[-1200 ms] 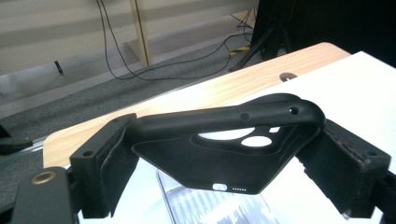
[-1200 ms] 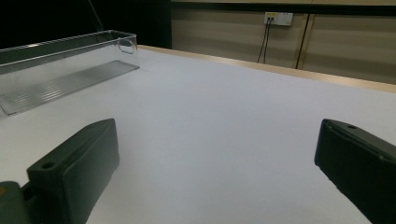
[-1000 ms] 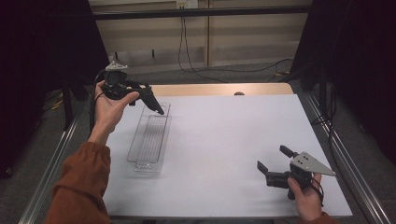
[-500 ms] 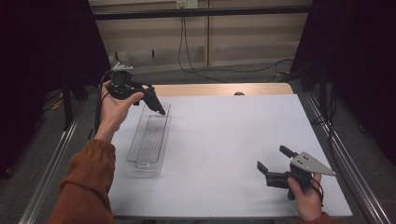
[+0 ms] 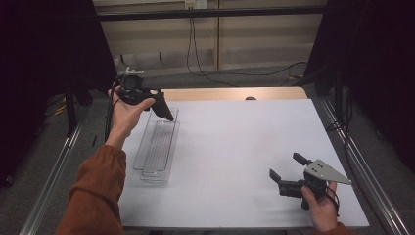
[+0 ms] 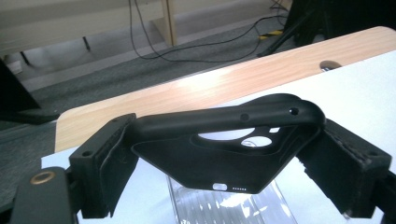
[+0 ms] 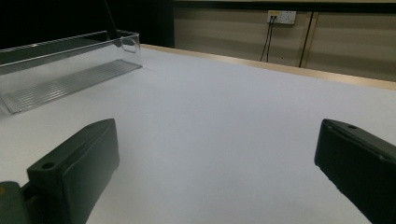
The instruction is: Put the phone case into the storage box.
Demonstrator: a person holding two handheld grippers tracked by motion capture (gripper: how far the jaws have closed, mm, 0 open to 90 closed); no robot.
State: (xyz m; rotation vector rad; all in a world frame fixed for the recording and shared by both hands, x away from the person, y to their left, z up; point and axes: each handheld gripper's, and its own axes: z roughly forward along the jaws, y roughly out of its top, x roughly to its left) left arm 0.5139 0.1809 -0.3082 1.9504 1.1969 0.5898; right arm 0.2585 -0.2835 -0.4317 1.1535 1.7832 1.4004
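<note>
left gripper (image 5: 155, 104) is clamped on a black phone case (image 6: 236, 149), jaws pressing its two short ends so the case spans the gap between them. case looks like soft matte rubber or plastic, thin-walled, with a raised rim. in the left gripper view it's bowed, the upper long edge arched up. it has an oblong camera cutout with a round hole next to it near one end, two small pinholes in the rim by that end, a small slot cut in the lower edge and tiny embossed lettering beside it, too small to read. no visible marks or tears. landmark is the clear plastic tray (image 5: 157, 146): long, narrow, ribbed floor, low transparent walls, sitting on the white table (image 5: 235, 147) with its long axis running away from the person. the case hangs in the air above the tray's far end, not touching it; in the left gripper view the tray's ribbed floor shows directly below the case and through the cutout. nothing is lying inside the tray. right gripper (image 5: 289, 171) is well apart from the tray, off to its right and nearer the person, low over the table, jaws spread wide with nothing between them. from the right gripper view the tray (image 7: 65, 65) sits far off at upper left.
</note>
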